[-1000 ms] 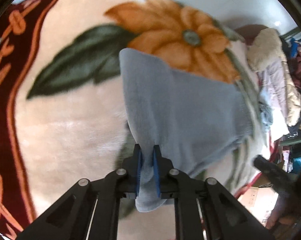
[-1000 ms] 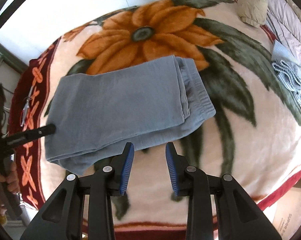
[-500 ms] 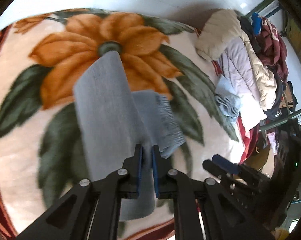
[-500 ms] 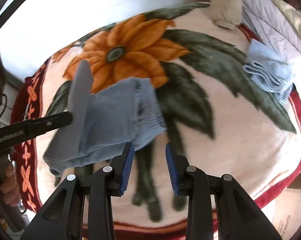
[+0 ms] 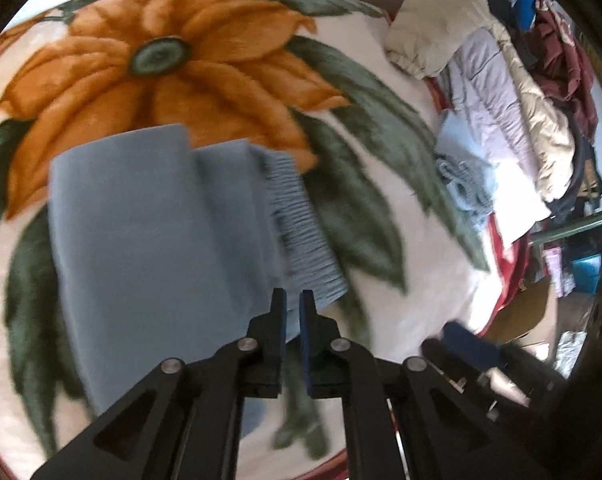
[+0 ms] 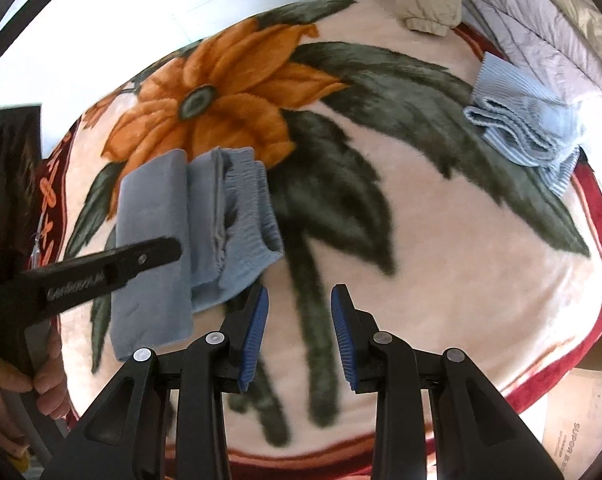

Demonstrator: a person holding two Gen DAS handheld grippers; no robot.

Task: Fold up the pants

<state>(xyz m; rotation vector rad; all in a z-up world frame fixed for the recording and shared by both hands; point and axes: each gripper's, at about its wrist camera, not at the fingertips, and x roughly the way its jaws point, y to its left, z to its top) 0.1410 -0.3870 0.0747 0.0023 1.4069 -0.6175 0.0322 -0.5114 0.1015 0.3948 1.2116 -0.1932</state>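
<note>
Right wrist | pants (image 6: 157,240) folded over, waistband exposed, edges prob. uneven

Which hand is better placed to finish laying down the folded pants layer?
Probably left: the left gripper is at the grey-blue fabric pants, by the top layer's edge. The open right gripper hovers beside them, above the floral plush blanket.

Soft matt cloth on the grey-blue pants (image 5: 141,232), smooth on the legs, ribbed and gathered at the waistband (image 5: 301,236). The blanket (image 6: 441,240) beneath looks plush and fuzzy. Left gripper (image 5: 293,304) and right gripper (image 6: 299,300): matt black plastic, ridged blue pads (image 6: 257,328), shiny metal pins. Striped cloth (image 6: 529,128) looks finely ribbed.
</note>
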